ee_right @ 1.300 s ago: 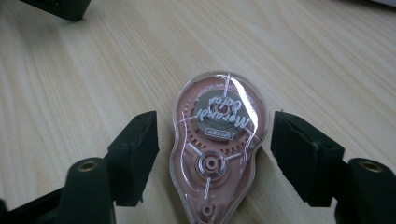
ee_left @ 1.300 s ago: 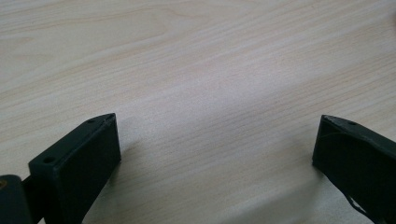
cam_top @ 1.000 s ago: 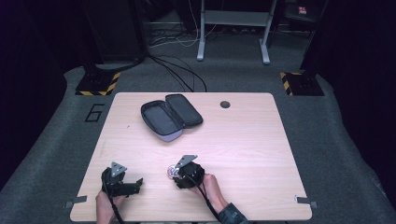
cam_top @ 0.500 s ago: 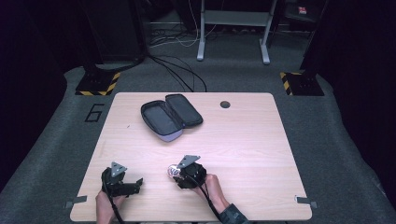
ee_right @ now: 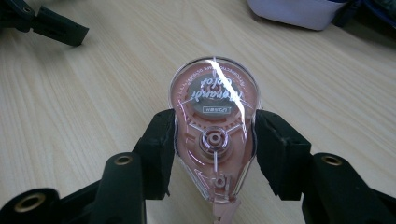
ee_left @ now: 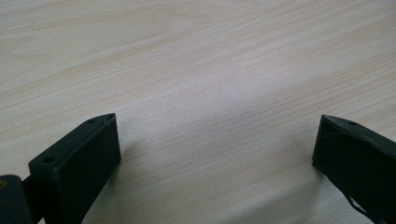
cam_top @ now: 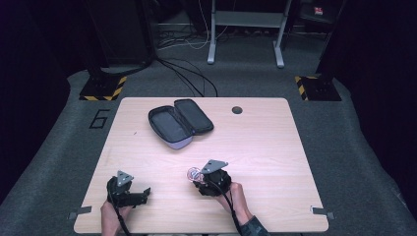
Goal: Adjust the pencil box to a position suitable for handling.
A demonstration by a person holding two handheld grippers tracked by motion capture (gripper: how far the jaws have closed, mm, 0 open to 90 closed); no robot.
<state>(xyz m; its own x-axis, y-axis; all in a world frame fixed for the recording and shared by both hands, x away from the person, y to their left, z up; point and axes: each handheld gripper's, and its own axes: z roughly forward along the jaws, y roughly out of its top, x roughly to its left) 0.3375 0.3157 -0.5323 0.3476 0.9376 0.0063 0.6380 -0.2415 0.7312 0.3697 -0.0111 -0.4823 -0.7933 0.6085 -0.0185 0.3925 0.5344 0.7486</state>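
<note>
Right claw [ee_right: 214, 154]: its two black jaws press the flat sides of a clear pink correction tape dispenser [ee_right: 214, 135], held between them above the wood; in the high view this claw [cam_top: 198, 178] sits low in the frame, a little right of centre.
Tape dispenser: rounded end pointing away from the camera in the right gripper view, narrow tip toward the bottom edge; mirrored lettering and a small white label show through the shell, with a bright glare streak across it. In the high view it is the small pinkish thing [cam_top: 194, 174] at the claw's tip.
Left claw [ee_left: 215, 154]: jaws spread wide, one at the lower left and one at the lower right of the left gripper view, bare wood between them; in the high view it [cam_top: 144, 192] is at the lower left.
Case [cam_top: 180, 123]: dark zip case lying open in the upper middle of the tabletop, well apart from both claws; its pale edge [ee_right: 299, 11] shows at the top of the right gripper view.
Tabletop [cam_top: 265, 147]: light wood, with a round dark hole [cam_top: 237, 109] near its far edge.
Hands: the left hand [cam_top: 114, 216] and the right hand [cam_top: 237, 196] come in from the bottom edge.
</note>
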